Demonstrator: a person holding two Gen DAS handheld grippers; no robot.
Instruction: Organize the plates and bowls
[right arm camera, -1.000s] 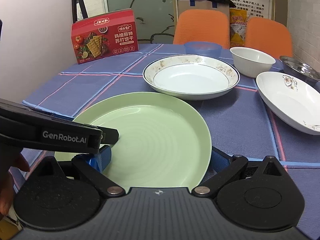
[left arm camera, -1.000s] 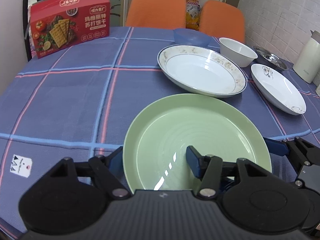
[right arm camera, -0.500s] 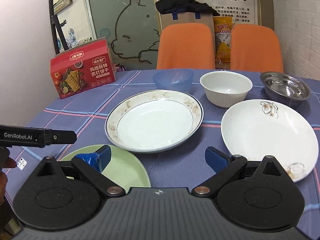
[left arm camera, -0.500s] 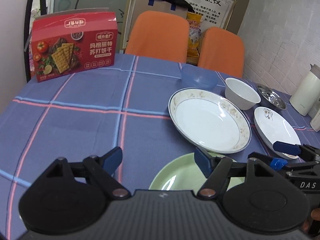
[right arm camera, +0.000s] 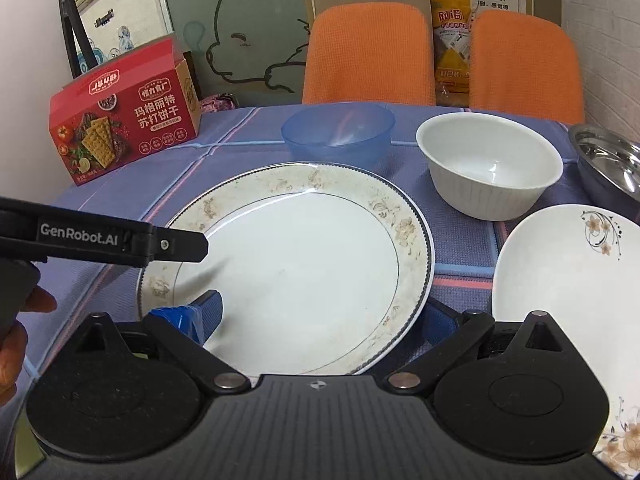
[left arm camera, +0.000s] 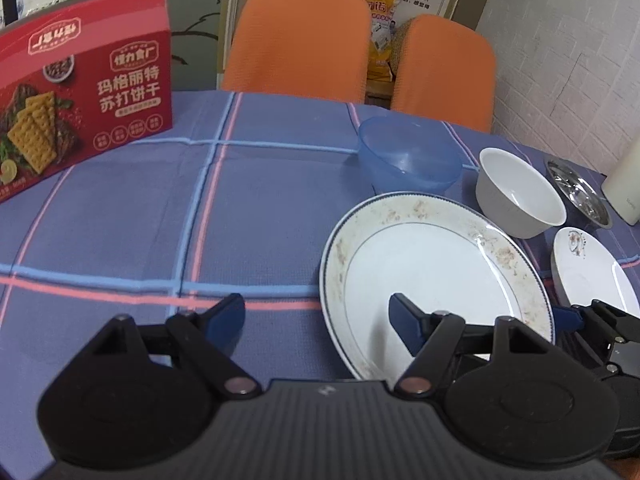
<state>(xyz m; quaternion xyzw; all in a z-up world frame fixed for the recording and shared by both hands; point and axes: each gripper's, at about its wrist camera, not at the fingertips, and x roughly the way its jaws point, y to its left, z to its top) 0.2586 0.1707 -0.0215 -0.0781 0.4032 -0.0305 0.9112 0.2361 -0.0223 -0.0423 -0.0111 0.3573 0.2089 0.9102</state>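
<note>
A large white plate with a brown patterned rim [left arm camera: 432, 276] [right arm camera: 304, 264] lies on the blue checked tablecloth [left arm camera: 120, 220]. My left gripper [left arm camera: 316, 320] is open at its near left rim, one finger over the cloth and one over the plate. My right gripper [right arm camera: 318, 318] is open, its fingers spanning the plate's near edge. Behind the plate stand a blue plastic bowl [left arm camera: 408, 156] [right arm camera: 336, 132], a white bowl [left arm camera: 520, 200] [right arm camera: 488, 164] and a steel bowl [left arm camera: 576, 196] [right arm camera: 612, 164]. A smaller white plate with a flower print [left arm camera: 592, 276] [right arm camera: 568, 280] lies to the right.
A red cracker box [left arm camera: 84, 92] [right arm camera: 124, 128] stands at the back left of the table. Two orange chairs [left arm camera: 296, 40] are behind the table. A white jug [left arm camera: 624, 184] is at the far right. A hand [right arm camera: 16, 344] holds the left gripper's body [right arm camera: 120, 240].
Both grippers have moved forward from the green plate to the large patterned plate. The green plate has dropped out of both views. Both stay open.
</note>
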